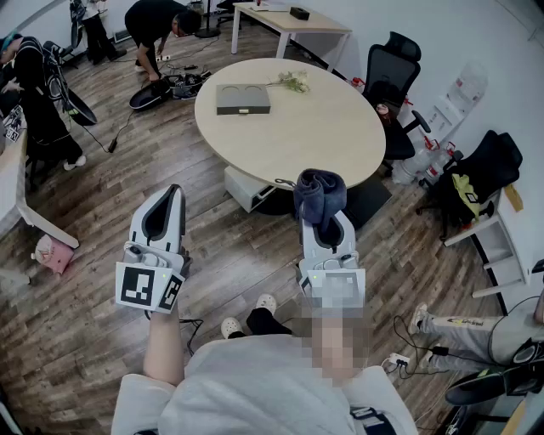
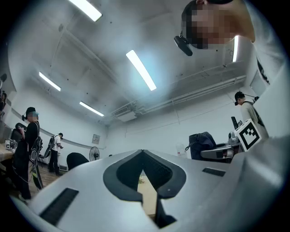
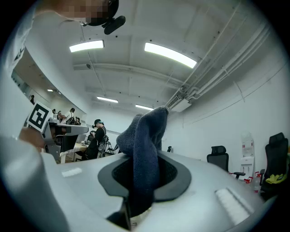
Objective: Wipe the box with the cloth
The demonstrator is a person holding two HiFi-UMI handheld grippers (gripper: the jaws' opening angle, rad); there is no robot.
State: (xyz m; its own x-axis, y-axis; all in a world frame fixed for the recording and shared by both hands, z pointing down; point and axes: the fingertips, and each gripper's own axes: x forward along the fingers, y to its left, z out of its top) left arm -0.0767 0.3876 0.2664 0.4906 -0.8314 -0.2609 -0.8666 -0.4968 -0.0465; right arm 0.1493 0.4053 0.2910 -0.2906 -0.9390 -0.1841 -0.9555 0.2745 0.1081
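Observation:
A flat grey box (image 1: 242,98) lies on the oval beige table (image 1: 323,127), far ahead of both grippers. My right gripper (image 1: 321,223) is shut on a dark blue cloth (image 1: 320,194), held up over the floor near the table's front edge. In the right gripper view the cloth (image 3: 144,149) stands bunched up out of the closed jaws. My left gripper (image 1: 163,206) hangs over the wooden floor to the left, jaws together with nothing between them (image 2: 146,181).
A black office chair (image 1: 392,72) stands at the table's right. A person (image 1: 155,25) bends over bags on the floor at the back left. A shelf (image 1: 497,246) and dark bags (image 1: 476,174) stand on the right. A sprig of flowers (image 1: 293,81) lies on the table.

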